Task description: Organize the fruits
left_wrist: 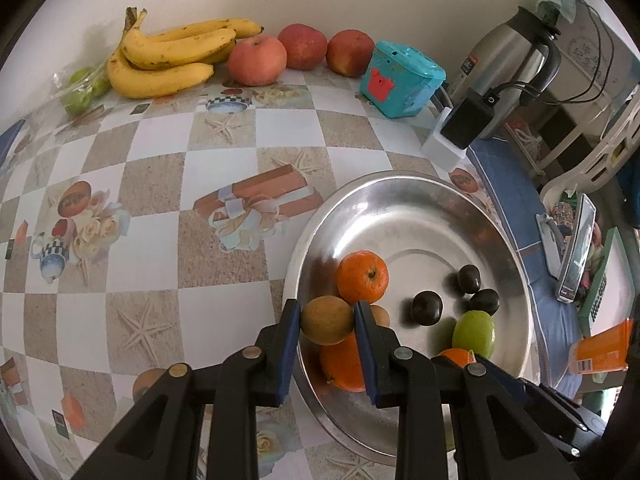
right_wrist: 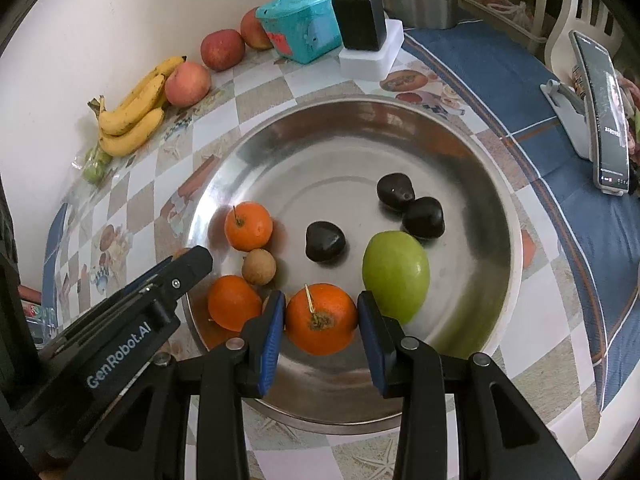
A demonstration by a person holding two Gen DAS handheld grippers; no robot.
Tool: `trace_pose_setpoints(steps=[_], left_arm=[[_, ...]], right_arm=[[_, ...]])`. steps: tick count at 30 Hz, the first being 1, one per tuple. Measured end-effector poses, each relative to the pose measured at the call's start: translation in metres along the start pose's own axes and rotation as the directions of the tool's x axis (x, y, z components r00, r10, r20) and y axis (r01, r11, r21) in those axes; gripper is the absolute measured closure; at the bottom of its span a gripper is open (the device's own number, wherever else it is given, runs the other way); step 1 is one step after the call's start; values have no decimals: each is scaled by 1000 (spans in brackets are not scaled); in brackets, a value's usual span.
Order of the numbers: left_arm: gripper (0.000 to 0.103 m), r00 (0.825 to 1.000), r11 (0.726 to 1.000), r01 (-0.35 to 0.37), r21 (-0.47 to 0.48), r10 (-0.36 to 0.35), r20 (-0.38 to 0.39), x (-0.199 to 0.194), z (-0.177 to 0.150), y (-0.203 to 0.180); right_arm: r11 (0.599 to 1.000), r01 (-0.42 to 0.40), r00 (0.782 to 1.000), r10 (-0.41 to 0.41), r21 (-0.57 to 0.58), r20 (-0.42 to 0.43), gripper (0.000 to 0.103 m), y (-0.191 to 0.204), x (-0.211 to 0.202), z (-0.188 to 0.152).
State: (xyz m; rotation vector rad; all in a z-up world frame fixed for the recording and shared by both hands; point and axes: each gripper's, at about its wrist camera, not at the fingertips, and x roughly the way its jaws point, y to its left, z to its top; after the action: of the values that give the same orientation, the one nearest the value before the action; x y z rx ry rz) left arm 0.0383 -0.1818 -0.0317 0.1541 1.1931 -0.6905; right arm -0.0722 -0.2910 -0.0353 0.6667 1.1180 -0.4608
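A steel bowl [right_wrist: 480,152] holds oranges, small brown fruits, three dark plums [right_wrist: 325,241] and a green fruit [right_wrist: 395,270]. My left gripper [left_wrist: 327,320] is shut on a small brown fruit [left_wrist: 327,320] over the bowl's left rim [left_wrist: 312,216], above an orange [left_wrist: 342,364]. My right gripper [right_wrist: 321,318] is shut on an orange [right_wrist: 321,318] at the bowl's near side, beside the green fruit. The left gripper also shows in the right wrist view [right_wrist: 188,264], at the bowl's left rim. Bananas [left_wrist: 168,56] and three apples [left_wrist: 257,60] lie by the wall.
A teal box [left_wrist: 400,80], a black charger on a white block [left_wrist: 460,124] and a steel kettle [left_wrist: 516,52] stand behind the bowl. A phone on a stand [right_wrist: 600,116] is at the right. Bagged green fruit [left_wrist: 82,88] lies left of the bananas.
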Motion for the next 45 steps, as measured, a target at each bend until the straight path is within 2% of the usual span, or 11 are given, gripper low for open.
trace_pose_setpoints(steps=[13, 15, 16, 22, 23, 25, 30, 33, 35, 37, 45], left_arm=[[70, 1000, 1000, 10, -28, -10, 11, -13, -2, 8], [54, 1000, 999, 3, -43, -2, 16, -16, -2, 12], [37, 1000, 998, -8, -56, 9, 17, -18, -2, 14], [18, 993, 987, -103, -122, 109, 40, -30, -4, 38], [9, 989, 982, -133, -134, 140, 45, -33, -4, 44], [0, 979, 970, -186, -157, 197, 56, -39, -5, 55], [0, 931, 922, -345, -175, 359, 60, -48, -11, 81], [0, 913, 904, -391, -173, 405, 51, -51, -18, 92], [0, 899, 891, -422, -166, 435, 54, -55, -22, 96], [0, 873, 868, -472, -156, 485, 58, -59, -27, 95], [0, 814, 814, -568, -119, 577, 63, -72, -46, 90]], right_arm=[[1000, 13, 1000, -14, -12, -16, 64, 4, 6, -1], [1000, 20, 1000, -20, -6, -15, 64, 4, 6, -1], [1000, 24, 1000, -24, -6, -16, 64, 5, 7, -1], [1000, 14, 1000, -14, 8, 17, 56, 4, 2, 0], [1000, 13, 999, -13, 12, 34, 46, 3, -1, 0], [1000, 9, 998, -9, 14, 54, 41, 2, -4, 0], [1000, 8, 998, -8, -1, 65, 31, 4, -7, -5], [1000, 3, 998, -2, -27, 68, 30, 7, -8, -10], [999, 5, 997, -2, -51, 73, 20, 11, -9, -13], [997, 7, 996, -1, -72, 84, 16, 14, -11, -17], [990, 15, 995, -1, -137, 100, 16, 27, -16, -31]])
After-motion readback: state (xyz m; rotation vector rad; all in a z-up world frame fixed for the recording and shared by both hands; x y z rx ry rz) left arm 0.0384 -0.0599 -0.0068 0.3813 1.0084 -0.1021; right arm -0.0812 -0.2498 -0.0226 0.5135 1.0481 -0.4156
